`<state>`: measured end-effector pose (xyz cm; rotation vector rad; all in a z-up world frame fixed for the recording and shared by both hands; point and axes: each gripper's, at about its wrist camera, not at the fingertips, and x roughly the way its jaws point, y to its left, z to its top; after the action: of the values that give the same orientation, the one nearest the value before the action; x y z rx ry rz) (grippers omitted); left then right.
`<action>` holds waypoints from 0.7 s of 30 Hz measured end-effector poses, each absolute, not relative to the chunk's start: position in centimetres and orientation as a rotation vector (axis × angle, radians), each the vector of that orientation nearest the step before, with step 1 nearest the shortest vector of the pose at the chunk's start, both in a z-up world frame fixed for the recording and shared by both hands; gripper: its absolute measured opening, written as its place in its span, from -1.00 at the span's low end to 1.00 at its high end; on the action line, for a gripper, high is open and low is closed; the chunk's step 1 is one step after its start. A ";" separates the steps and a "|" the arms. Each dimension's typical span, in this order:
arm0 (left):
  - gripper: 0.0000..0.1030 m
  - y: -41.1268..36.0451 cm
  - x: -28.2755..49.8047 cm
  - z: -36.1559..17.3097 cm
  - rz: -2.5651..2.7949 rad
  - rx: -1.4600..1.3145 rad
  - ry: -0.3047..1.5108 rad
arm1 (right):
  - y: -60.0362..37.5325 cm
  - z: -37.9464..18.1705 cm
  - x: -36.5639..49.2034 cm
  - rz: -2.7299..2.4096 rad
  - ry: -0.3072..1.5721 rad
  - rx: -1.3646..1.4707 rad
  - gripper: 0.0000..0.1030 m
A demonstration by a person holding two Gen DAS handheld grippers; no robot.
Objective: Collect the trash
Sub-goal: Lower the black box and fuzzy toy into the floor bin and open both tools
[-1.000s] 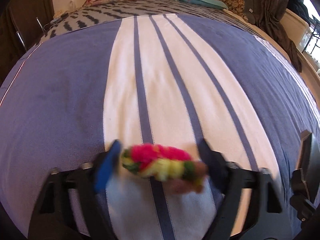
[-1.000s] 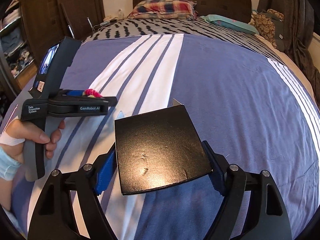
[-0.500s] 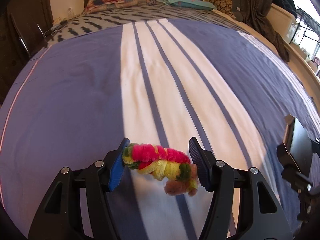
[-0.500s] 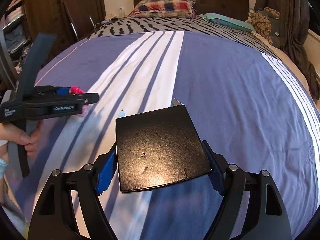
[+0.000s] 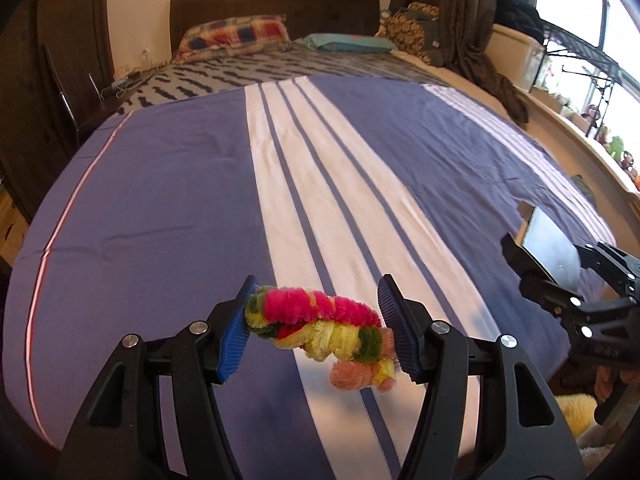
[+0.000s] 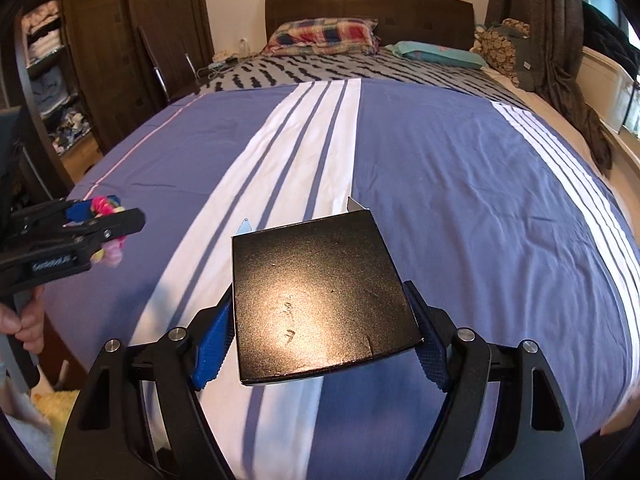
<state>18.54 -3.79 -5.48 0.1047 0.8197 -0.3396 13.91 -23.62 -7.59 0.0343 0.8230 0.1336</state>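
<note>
A twisted bundle of fuzzy pipe cleaners [image 5: 320, 330], pink, yellow, green and tan, hangs above the striped bed cover, and my left gripper [image 5: 316, 328] is shut on it, both blue pads pressing its ends. In the right wrist view that bundle [image 6: 105, 216] and the left gripper [image 6: 102, 220] show at the far left. My right gripper [image 6: 320, 332] is shut on a flat black box [image 6: 320, 300], held by its side edges over the bed's foot. The box [image 5: 550, 246] and the right gripper [image 5: 548, 264] also appear at the right of the left wrist view.
The bed [image 5: 160, 200] carries a blue cover with white stripes; pillows [image 6: 324, 36] and a dark headboard [image 6: 368, 4] lie at the far end. A wardrobe with shelves [image 6: 48, 80] stands left, a window ledge [image 5: 580, 128] right. Something yellow and fluffy [image 6: 52, 404] lies on the floor.
Both grippers have pulled back and risen toward the foot of the bed, so more of the room shows. The left gripper's pads closed tighter on the pipe cleaner bundle. The black box stays gripped.
</note>
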 end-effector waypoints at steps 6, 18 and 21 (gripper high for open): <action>0.13 -3.2 10.7 -5.0 -0.359 0.112 0.764 | -23.2 -7.1 7.3 0.143 0.782 0.076 0.52; 0.13 -2.0 -0.1 -11.9 -0.355 0.073 0.836 | -22.3 -12.3 -1.9 0.134 0.841 0.143 0.52; 0.13 -2.2 -1.5 -14.1 -0.361 0.079 0.883 | -21.7 -14.3 -3.0 0.131 0.893 0.126 0.52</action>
<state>-1.50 -2.19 -14.07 0.0795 0.8832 -0.3607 -2.98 -21.74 -14.33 0.1256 0.8928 0.1307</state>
